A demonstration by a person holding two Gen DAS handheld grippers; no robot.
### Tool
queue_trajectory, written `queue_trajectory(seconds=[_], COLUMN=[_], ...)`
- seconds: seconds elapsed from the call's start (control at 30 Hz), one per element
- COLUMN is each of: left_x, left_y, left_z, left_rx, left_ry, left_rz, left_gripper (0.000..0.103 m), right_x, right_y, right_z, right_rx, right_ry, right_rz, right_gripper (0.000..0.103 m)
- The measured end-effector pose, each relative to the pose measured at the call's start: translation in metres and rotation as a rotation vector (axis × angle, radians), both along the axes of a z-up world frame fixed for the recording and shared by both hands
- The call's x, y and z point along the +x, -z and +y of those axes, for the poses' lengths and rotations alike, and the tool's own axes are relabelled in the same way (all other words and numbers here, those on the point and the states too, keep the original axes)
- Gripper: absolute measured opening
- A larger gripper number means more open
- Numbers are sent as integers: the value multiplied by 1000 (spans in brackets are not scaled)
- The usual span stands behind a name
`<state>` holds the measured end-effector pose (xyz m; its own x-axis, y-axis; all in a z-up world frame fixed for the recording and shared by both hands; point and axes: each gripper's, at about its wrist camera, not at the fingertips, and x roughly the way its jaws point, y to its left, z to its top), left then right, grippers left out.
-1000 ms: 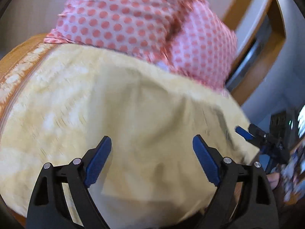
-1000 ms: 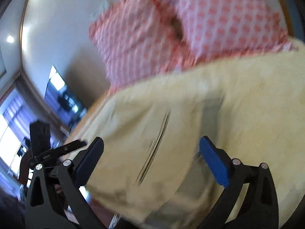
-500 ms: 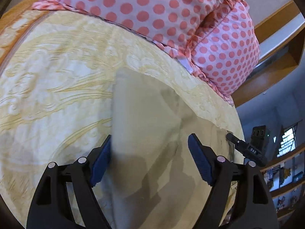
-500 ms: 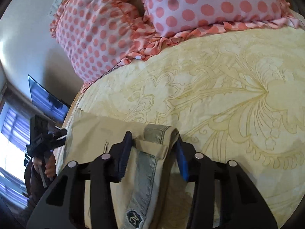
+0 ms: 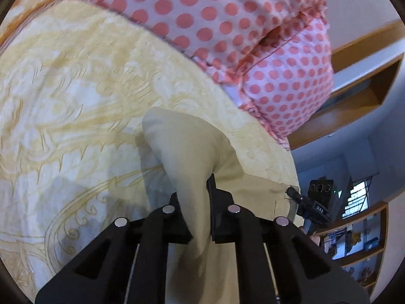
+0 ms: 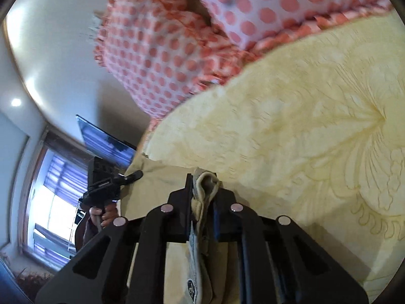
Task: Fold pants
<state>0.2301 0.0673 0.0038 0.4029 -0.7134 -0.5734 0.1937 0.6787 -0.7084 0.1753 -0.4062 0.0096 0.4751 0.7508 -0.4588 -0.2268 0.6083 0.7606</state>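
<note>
Beige pants [image 5: 184,152] lie on a yellow patterned bedspread [image 5: 71,96]. My left gripper [image 5: 200,202] is shut on a bunched corner of the pants, which sticks up beyond the jaws. My right gripper [image 6: 202,197] is shut on the pants' waistband [image 6: 206,185], with the inner label [image 6: 192,282] hanging between the fingers. Each gripper also shows small in the other's view: the right one [image 5: 293,192] at the pants' far edge, the left one [image 6: 131,176] likewise, held by a hand [image 6: 106,215].
Two pink polka-dot pillows [image 5: 227,20] lie at the head of the bed, also in the right wrist view [image 6: 177,50]. A wooden shelf [image 5: 354,86] and a bookcase [image 5: 359,240] stand off the bed's side. A window [image 6: 53,202] and a dark screen [image 6: 106,144] are beyond the other side.
Both grippers were open over the pants a second ago. They have closed: the left on a corner of the fabric, the right on the waistband. The fabric is now bunched up in the jaws.
</note>
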Motion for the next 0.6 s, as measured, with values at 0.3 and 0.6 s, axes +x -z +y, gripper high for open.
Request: queue_trajectory(seconds=[0.3, 0.6], left_x=[68, 75], left_y=[-24, -12], left_z=[-23, -15], left_rx=[59, 112], left_ry=[-99, -148], left_rz=[-54, -55], left_gripper=[8, 30], right_x=[69, 86], right_y=[-36, -14], right_z=[-10, -16], right_rx=[-28, -240], right_ry=[75, 254], right_rz=[-63, 86], right_gripper=[12, 81])
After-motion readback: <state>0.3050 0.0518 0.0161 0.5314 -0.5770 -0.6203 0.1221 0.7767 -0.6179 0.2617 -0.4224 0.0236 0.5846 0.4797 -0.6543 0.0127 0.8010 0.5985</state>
